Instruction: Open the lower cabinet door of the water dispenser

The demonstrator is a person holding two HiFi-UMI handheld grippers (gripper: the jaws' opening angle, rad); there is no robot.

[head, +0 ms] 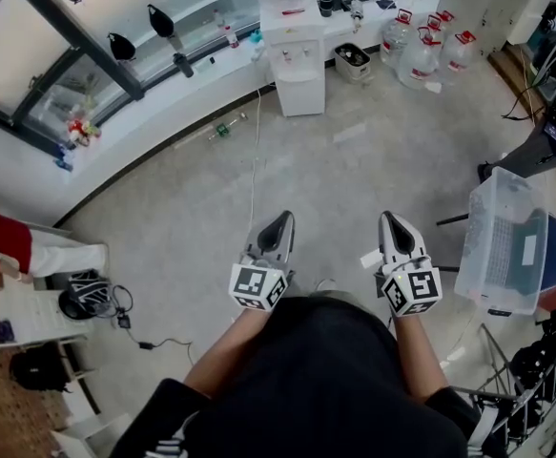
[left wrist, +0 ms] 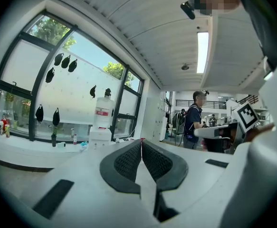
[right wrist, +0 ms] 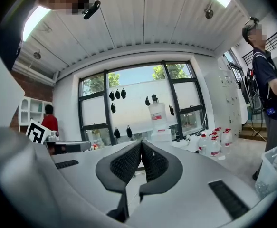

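The white water dispenser [head: 295, 41] stands far ahead against the window wall, a bottle on top and its lower cabinet door [head: 299, 94] closed. It shows small in the left gripper view [left wrist: 100, 127] and in the right gripper view [right wrist: 160, 122]. My left gripper [head: 283, 219] and right gripper [head: 390, 219] are held side by side close to my body, well short of the dispenser. Both are shut with nothing between the pads [left wrist: 141, 148] [right wrist: 141, 148].
Several water jugs [head: 421, 51] stand right of the dispenser, a small bin [head: 353, 60] beside it. A clear plastic box [head: 506, 246] sits at my right. A cable [head: 254, 175] runs across the floor. A person [left wrist: 193, 120] stands at a desk.
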